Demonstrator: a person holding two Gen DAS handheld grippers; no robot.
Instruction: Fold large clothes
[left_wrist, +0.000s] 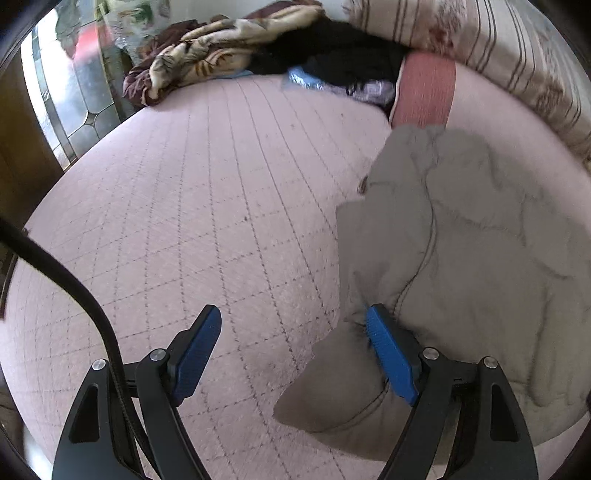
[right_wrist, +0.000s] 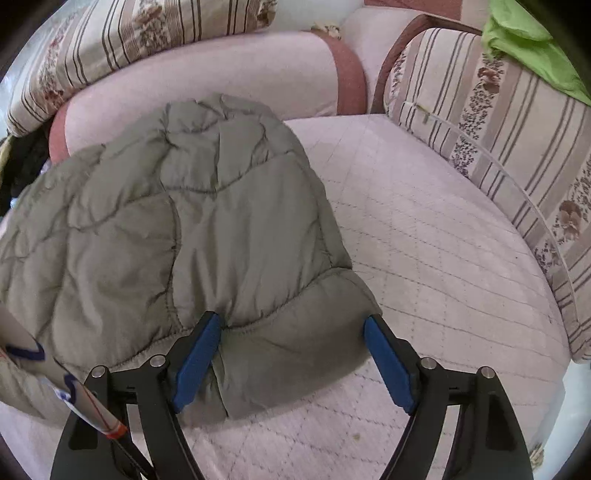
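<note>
I have the left gripper (left_wrist: 293, 332) with jaws apart at the quilted jacket's (left_wrist: 461, 258) left edge on the bed (left_wrist: 203, 203). My right gripper (right_wrist: 293, 334) straddles a jacket corner, jaws apart, not clamped.

A pink bed cover (left_wrist: 207, 192) has a brown flower blanket (left_wrist: 207, 55) and black clothes (left_wrist: 332, 55) at its far edge. Striped pillows (right_wrist: 517, 147) line its side, under a green cloth (right_wrist: 528, 48).

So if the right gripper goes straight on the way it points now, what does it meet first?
Most likely the grey-green quilted padded jacket: its near corner already lies between the open jaws of the right gripper, over the pink quilted bed cover.
</note>
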